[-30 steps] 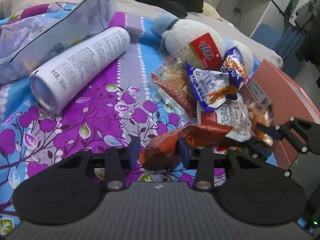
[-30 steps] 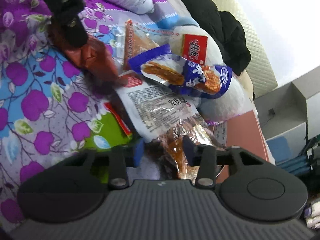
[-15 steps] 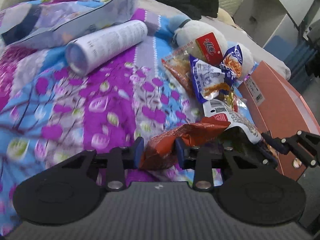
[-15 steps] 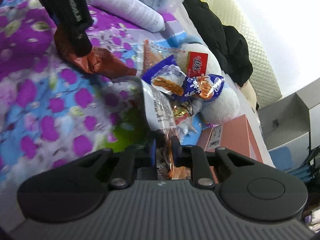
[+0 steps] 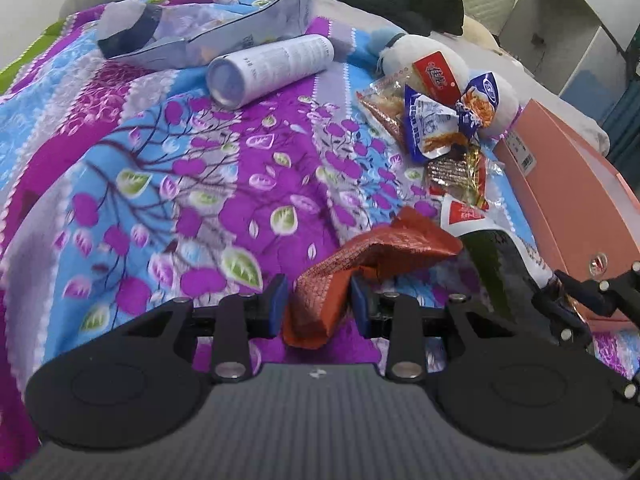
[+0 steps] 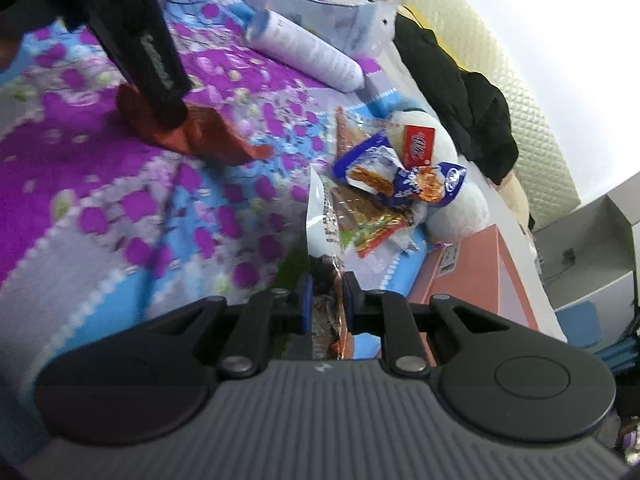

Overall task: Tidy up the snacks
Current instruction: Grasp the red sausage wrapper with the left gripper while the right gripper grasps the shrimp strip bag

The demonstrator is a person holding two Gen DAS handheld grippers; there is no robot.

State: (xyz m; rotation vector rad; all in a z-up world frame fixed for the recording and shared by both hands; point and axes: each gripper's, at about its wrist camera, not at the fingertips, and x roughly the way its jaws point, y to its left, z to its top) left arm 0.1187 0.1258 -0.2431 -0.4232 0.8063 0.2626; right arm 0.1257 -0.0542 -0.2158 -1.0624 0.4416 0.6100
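Observation:
My left gripper (image 5: 319, 307) is shut on an orange-red snack packet (image 5: 372, 256) and holds it above the flowered bedspread (image 5: 160, 184); the packet also shows in the right wrist view (image 6: 208, 136) under the left gripper's black finger. My right gripper (image 6: 325, 300) is shut on a white and clear snack packet (image 6: 322, 220), which shows in the left wrist view (image 5: 480, 224) at the right. A pile of snacks stays on the bed: a blue and white packet (image 5: 432, 128), a red-labelled one (image 5: 436, 76) and a gold one (image 5: 456, 176).
A white cylinder can (image 5: 272, 68) and a large pale bag (image 5: 224, 36) lie at the back. A white plush toy (image 6: 452, 208) sits under the snacks. A salmon box (image 5: 568, 200) stands at the right. Black clothes (image 6: 464, 100) lie behind.
Both grippers have lifted and drawn back from the pile with their packets. The right gripper closed on the white packet and pulled it off the heap, uncovering the gold packet.

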